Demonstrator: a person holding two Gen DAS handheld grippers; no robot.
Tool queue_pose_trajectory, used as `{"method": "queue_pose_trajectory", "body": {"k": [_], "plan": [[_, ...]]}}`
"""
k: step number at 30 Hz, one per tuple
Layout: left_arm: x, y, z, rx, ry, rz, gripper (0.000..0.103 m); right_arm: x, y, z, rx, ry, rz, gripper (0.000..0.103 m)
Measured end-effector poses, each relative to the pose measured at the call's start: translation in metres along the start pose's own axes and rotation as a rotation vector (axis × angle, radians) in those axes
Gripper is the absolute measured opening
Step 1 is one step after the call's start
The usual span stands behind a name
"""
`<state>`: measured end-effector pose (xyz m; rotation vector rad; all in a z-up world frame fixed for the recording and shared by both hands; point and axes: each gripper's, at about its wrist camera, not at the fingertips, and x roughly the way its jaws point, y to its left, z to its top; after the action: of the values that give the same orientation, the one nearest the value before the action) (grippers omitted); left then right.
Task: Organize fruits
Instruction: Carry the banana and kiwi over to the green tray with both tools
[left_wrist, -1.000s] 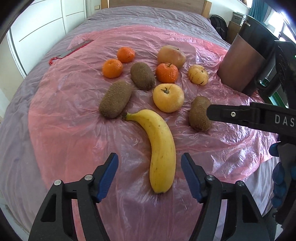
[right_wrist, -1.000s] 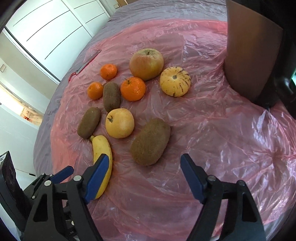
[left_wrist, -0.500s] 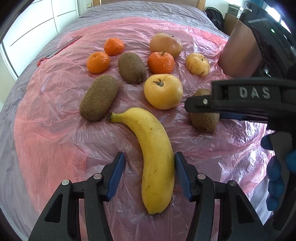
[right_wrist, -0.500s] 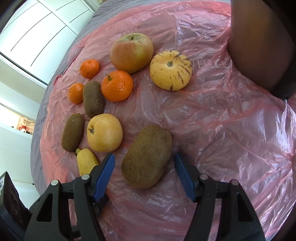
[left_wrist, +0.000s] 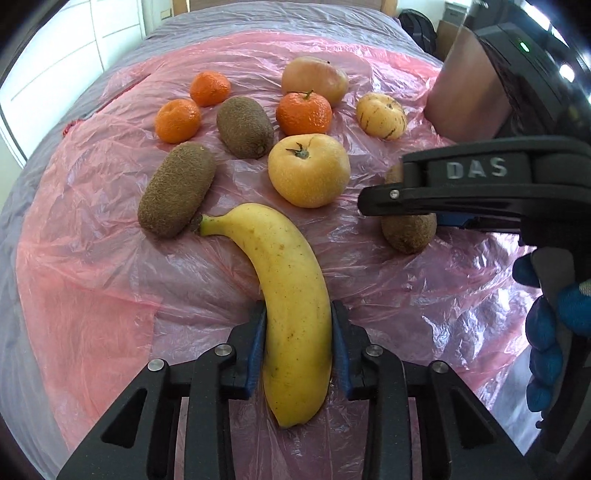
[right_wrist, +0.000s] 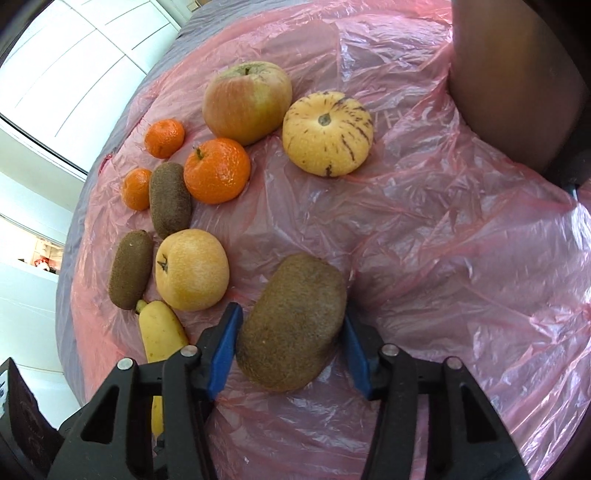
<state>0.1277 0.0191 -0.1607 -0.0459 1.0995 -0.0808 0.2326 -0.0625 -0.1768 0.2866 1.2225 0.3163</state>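
The left claw pinches the banana at its fat lower half, at 6 o'clock on the bed's pink sheet. The right claw brackets a kiwi, whether touching I cannot tell. Both probably bruise; grip gently.

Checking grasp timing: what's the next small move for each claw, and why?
Probably close the right claw fully: its blue pads flank the brown fuzzy kiwi, a gap showing at the left pad. The left claw already pinches the yellow banana, so lifting could follow.
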Motion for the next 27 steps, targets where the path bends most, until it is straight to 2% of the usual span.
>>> {"method": "queue_pose_trajectory", "body": {"k": [8,13,21,27], "plan": [[-0.014,0.018,0.000,-0.105,-0.017,-0.109,0.028,-0.022,-0.008,-0.007,0.026,-0.018,0.094,0.035],[-0.029,0.029,-0.002,-0.162,-0.035,-0.147,0.028,-0.042,-0.009,-0.013,0.015,-0.037,0.127,0.036],[-0.068,0.037,-0.010,-0.190,-0.084,-0.153,0.028,-0.082,-0.009,-0.024,-0.007,-0.078,0.172,0.036],[-0.084,0.027,-0.006,-0.186,-0.110,-0.153,0.028,-0.115,-0.031,-0.041,0.001,-0.106,0.179,0.036]]}}
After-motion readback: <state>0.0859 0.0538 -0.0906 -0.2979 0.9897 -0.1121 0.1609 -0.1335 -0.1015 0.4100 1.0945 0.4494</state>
